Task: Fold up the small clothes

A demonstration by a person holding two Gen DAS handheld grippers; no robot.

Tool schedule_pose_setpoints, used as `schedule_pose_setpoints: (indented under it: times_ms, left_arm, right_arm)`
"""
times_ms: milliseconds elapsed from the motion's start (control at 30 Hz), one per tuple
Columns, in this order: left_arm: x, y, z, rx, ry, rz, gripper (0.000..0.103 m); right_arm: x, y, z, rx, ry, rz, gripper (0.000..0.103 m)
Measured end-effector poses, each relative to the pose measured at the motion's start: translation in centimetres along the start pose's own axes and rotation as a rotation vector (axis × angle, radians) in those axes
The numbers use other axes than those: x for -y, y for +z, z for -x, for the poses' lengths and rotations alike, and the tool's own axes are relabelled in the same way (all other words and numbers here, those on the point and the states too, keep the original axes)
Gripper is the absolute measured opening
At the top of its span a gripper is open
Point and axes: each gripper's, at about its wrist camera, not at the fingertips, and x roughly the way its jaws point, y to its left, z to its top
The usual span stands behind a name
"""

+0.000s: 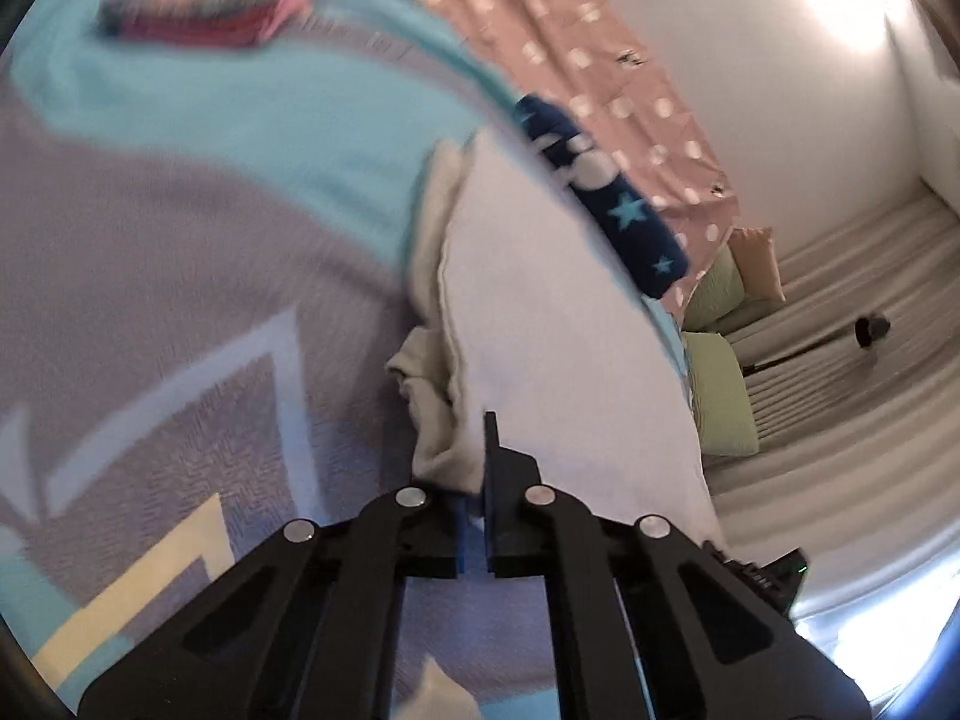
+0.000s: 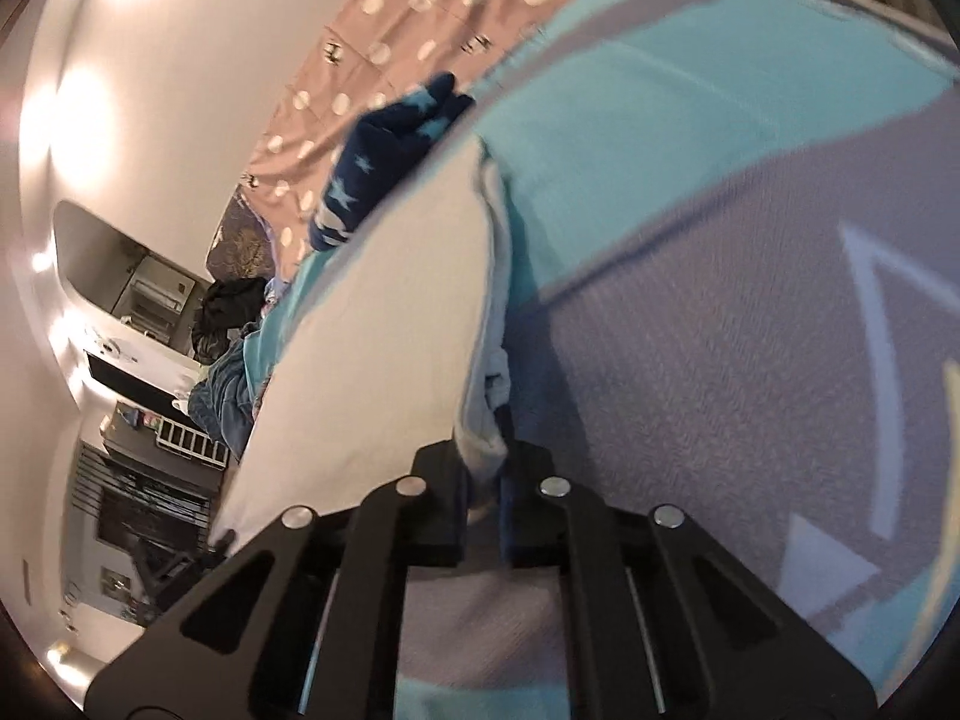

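On the bed, over a grey-and-turquoise patterned bedspread (image 1: 180, 252), lies a white, soft fabric garment (image 1: 540, 312), spread out with a cream layer bunched under its near edge. Left gripper (image 1: 480, 480): jaws closed on the garment's near edge, cloth pinched between them. Right gripper (image 2: 486, 480): jaws clamped on a bunched fold of the same white garment (image 2: 384, 324) at its other near corner. Dark navy star-print cloth (image 1: 606, 198) sits just beyond the garment's far edge, touching it. Pink polka-dot blanket (image 1: 600, 78) behind. Folded red-and-pink stack (image 1: 198, 12) far off on the bedspread, blurred.
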Motion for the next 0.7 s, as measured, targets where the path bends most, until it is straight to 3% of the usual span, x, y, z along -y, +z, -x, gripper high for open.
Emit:
schedule_pose_setpoints:
  times_ms: [133,267,400,500,600,667,700]
  left_arm:
    - [3.3,-0.4,3.3,0.058,0.038,-0.129,0.001]
    - [3.7,-2.1,5.7,0.027,0.079,-0.183,0.001]
    - [2.1,-4.1,7.2,-0.034,0.141,-0.174,0.002]
    - [0.5,-4.5,7.8,-0.067,0.255,-0.138,0.007]
    - [1.7,-3.3,8.8,0.048,0.503,-0.217,0.008]
    - [3.9,-2.4,8.8,0.093,0.524,-0.277,0.011]
    - [5.9,-1.9,8.2,0.096,0.475,-0.31,0.014]
  right_arm:
    - [-1.0,-0.8,2.1,-0.001,-0.023,0.04,0.006]
    - [-0.1,-3.3,4.3,-0.035,-0.038,0.025,0.006]
    - [0.9,-6.0,4.6,-0.093,-0.068,0.044,0.007]
    - [1.2,-6.7,4.4,-0.098,-0.108,0.099,0.015]
    - [2.0,-6.8,4.4,-0.093,-0.064,0.106,0.022]
    - [2.4,-6.9,4.4,-0.099,-0.031,0.104,0.025]
    - [2.7,-6.9,4.2,-0.108,-0.006,0.102,0.028]
